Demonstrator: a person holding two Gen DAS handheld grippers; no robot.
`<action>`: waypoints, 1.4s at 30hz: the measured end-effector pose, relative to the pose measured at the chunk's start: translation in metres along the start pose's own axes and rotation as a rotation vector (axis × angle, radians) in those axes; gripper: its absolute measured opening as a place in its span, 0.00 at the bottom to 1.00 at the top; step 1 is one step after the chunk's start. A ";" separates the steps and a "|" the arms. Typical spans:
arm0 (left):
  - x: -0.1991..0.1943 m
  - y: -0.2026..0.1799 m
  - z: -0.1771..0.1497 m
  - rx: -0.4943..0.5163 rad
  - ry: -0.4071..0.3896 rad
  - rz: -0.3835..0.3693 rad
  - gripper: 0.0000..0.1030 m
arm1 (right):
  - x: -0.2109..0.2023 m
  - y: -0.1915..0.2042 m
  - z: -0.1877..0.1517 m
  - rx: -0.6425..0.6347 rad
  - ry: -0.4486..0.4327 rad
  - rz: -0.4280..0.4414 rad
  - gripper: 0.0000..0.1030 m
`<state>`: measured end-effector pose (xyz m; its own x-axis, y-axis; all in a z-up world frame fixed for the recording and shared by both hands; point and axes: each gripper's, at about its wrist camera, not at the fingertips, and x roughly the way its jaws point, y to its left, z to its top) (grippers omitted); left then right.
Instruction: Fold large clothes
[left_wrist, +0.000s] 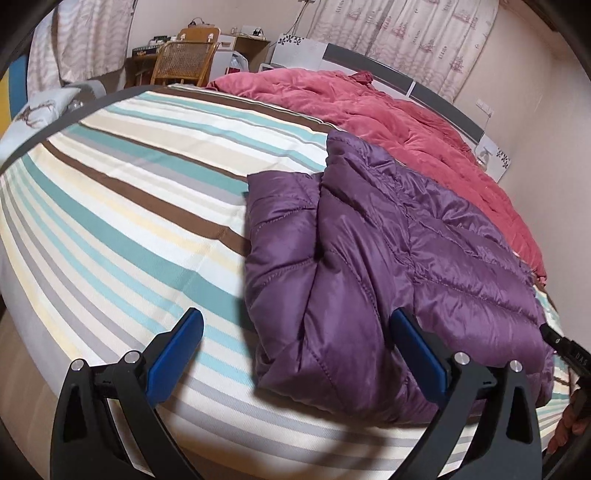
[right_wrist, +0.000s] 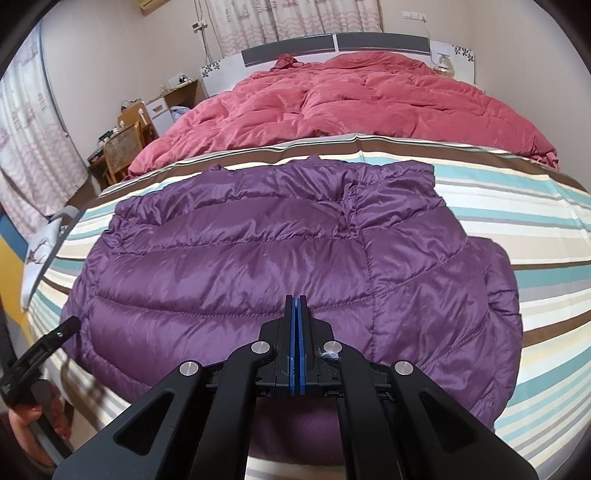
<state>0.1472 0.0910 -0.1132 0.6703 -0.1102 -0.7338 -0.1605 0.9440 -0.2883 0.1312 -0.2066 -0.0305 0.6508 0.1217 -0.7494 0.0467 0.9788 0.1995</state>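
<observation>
So the purple puffer jacket (right_wrist: 280, 258) is lying flat on the striped bedsheet (left_wrist: 122, 206), near the foot edge of the bed, and it looks partly folded already: in the left wrist view one side panel or sleeve is flapped over onto the body, leaving a thick lumpy ridge down the middle. My guess is we're between folds, one side done and nobody gripping anything right now. The left gripper (left_wrist: 299, 339) is spread about as wide as it goes, blue pads on either side of the jacket's near corner but not pressing on it, one pad over bare sheet. The right gripper (right_wrist: 296, 306) is nearly closed, pads almost together with only a sliver of gap, nothing between them, hovering over the jacket's near hem. Next move, I'd say, is grabbing an edge again, either the unfolded side or the near hem, and carrying it across. That slick puffy fabric will probably want to spring back, so both layers need pinching, not just the top skin. Around it: a rumpled pink comforter (right_wrist: 351, 99) just beyond the jacket toward the headboard (right_wrist: 332, 42), which could crowd a fold going that way, plus a wicker chair (left_wrist: 183, 62) and desk clutter off the bed, well clear.
</observation>
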 end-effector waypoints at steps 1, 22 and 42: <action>0.000 0.001 -0.001 -0.008 0.001 -0.005 0.98 | -0.002 -0.001 -0.001 0.008 -0.005 0.009 0.54; 0.031 -0.004 0.001 -0.141 0.077 -0.214 0.77 | 0.004 0.043 -0.010 -0.111 -0.005 0.108 0.33; 0.011 -0.029 0.018 -0.133 -0.161 -0.368 0.18 | 0.043 0.050 -0.029 -0.164 0.048 0.029 0.33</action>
<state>0.1729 0.0677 -0.1019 0.8034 -0.3726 -0.4644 0.0258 0.8010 -0.5981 0.1395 -0.1482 -0.0708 0.6128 0.1543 -0.7750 -0.0987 0.9880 0.1187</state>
